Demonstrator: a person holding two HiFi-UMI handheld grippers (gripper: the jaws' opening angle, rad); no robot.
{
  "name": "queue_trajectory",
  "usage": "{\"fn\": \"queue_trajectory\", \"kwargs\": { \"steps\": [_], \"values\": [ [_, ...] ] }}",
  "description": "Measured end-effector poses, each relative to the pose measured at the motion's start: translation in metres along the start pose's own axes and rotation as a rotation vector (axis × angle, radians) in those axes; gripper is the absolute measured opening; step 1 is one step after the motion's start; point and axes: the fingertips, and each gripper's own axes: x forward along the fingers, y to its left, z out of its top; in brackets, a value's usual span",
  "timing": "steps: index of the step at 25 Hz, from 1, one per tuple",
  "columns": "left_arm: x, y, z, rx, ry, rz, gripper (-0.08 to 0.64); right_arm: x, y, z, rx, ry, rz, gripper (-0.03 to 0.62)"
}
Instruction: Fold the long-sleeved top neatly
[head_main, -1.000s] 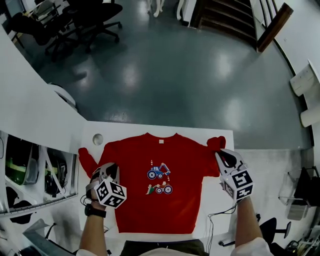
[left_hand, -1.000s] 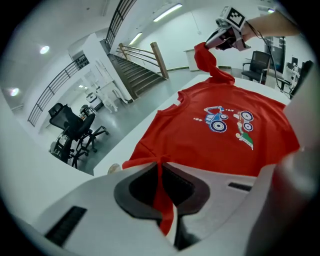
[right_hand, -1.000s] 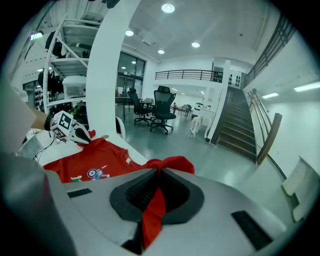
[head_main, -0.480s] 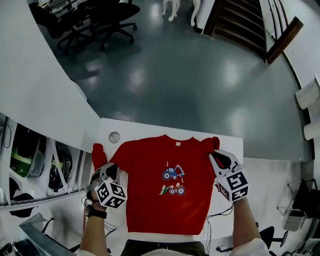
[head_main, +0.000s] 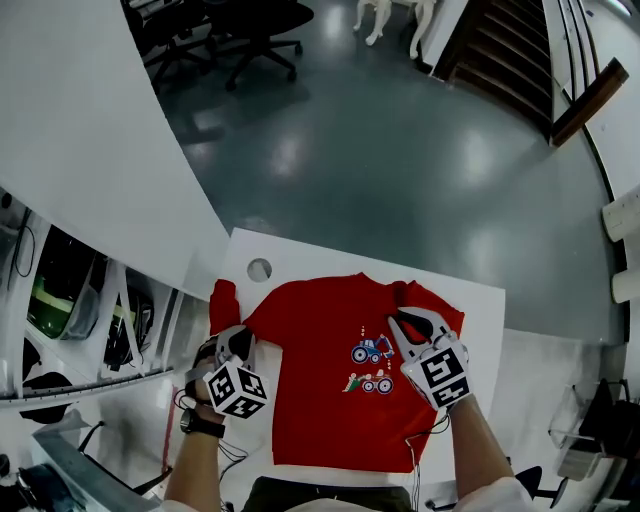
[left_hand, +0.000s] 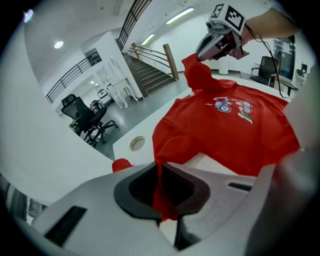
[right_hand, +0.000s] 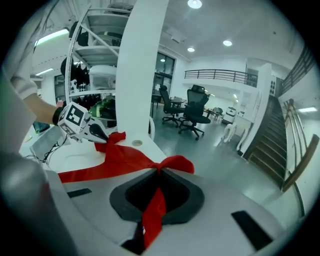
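**Right sleeve swung inward as fold of red top gets under way**

Since a second ago, the right gripper (head_main: 402, 322) has carried its pinched sleeve from the outer edge in over the chest of the long-sleeved top (head_main: 320, 410), which lies face up on the white counter (head_main: 300, 262). Its jaws are clamped on a thin ridge of red cloth, and the sleeve trails back from them in a lifted band. The left gripper (head_main: 233, 345) is likewise clenched on a fold of fabric at the garment's left side. The left cuff (head_main: 222, 296) lies just beyond its tip, and a round cap (head_main: 259, 269) sits in the counter a little further out.

The knit looks light, soft and limp. It sags between holds and should drape wherever it is laid, so it wants gripping at a seam, cuff or shoulder, with the slack drawn flat before release. A cartoon print (head_main: 372, 350) of a digger and a tractor sits just beside the right gripper, on the side toward the left one. No brand or legible writing shows.
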Motion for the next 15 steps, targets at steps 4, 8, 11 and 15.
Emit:
{"fn": "queue_trajectory", "kwargs": {
  "steps": [4,8,11,15],
  "values": [
    [0.001,0.000,-0.001,-0.002,-0.014,-0.010,0.037,0.028,0.036,-0.002,-0.065,0.064,0.068,0.038],
    [0.003,-0.001,-0.003,-0.005,-0.018,-0.017,0.037,0.048,0.074,-0.013,-0.212,0.166,0.150,0.155],
    [0.004,0.000,-0.005,-0.003,-0.019,-0.021,0.037,0.055,0.091,-0.014,-0.276,0.189,0.189,0.167],
    [0.006,-0.002,-0.007,-0.001,-0.015,-0.023,0.037,0.056,0.090,-0.014,-0.249,0.176,0.190,0.167]
  ]
}}
